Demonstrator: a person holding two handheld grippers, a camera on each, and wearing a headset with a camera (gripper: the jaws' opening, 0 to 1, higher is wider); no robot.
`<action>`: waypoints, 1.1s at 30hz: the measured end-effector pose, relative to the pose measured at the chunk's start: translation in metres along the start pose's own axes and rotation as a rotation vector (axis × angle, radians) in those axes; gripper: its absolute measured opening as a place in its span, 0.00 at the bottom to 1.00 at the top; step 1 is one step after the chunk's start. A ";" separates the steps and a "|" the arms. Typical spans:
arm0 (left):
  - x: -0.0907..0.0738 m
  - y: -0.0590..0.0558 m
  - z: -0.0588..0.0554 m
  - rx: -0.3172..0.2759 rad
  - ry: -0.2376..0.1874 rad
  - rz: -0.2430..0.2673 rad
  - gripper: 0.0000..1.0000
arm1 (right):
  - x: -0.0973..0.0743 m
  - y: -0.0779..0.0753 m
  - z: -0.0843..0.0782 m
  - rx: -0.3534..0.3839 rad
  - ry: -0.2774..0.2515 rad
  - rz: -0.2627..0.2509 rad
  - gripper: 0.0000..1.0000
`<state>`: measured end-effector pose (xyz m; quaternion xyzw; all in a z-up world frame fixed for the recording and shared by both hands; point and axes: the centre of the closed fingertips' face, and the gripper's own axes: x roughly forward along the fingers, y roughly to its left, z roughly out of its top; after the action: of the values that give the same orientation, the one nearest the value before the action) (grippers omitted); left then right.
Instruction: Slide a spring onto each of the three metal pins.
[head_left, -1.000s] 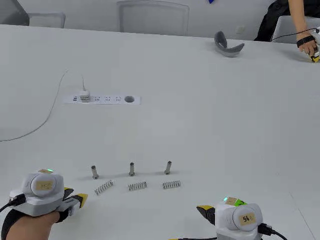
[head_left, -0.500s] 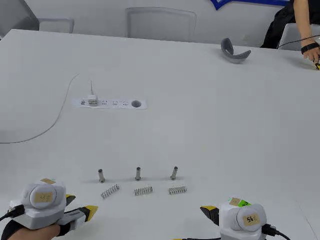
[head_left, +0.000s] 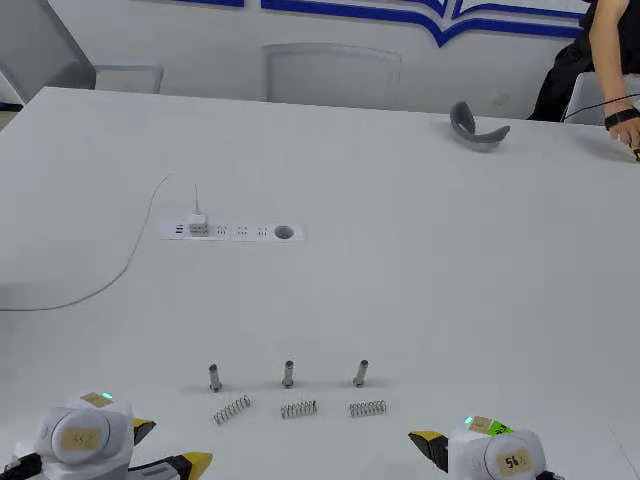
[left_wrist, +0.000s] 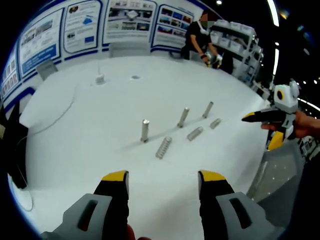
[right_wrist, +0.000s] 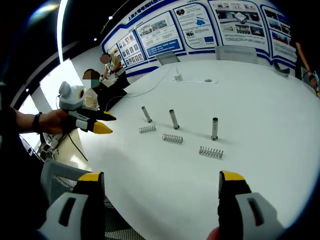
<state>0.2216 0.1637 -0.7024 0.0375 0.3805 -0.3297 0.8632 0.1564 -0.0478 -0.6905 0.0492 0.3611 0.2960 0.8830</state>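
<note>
left gripper (left_wrist: 162, 177): jaws spread wide, nothing between them, held over the near edge of the white table (head_left: 420, 260)

right gripper (right_wrist: 160, 177): same, jaws wide and empty, off to the right at the near edge

Both point toward the parts. Three metal pins stand upright in a row: left pin (head_left: 215, 377), middle pin (head_left: 288, 374), right pin (head_left: 361, 373), none carrying a spring yet. One spring lies flat just in front of each: left spring (head_left: 232, 409), middle spring (head_left: 299, 409), right spring (head_left: 368, 408), near the pins, not touching them

Farther back there is a power strip (head_left: 232, 231) with a plug (head_left: 197, 222) in it, and a grey curved piece (head_left: 478, 125) lies near the far edge
</note>
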 end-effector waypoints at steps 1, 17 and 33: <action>-0.001 -0.001 0.000 0.005 0.003 -0.003 0.58 | 0.000 0.000 0.001 -0.001 -0.001 0.000 0.96; -0.008 -0.009 -0.008 0.059 0.033 -0.044 0.71 | 0.007 0.006 0.011 0.032 -0.010 0.018 0.95; 0.013 -0.014 -0.001 0.123 0.089 -0.109 0.75 | -0.001 0.008 0.008 0.037 -0.009 -0.004 0.95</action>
<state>0.2195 0.1463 -0.7095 0.0844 0.3990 -0.3972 0.8221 0.1573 -0.0404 -0.6812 0.0661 0.3624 0.2873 0.8842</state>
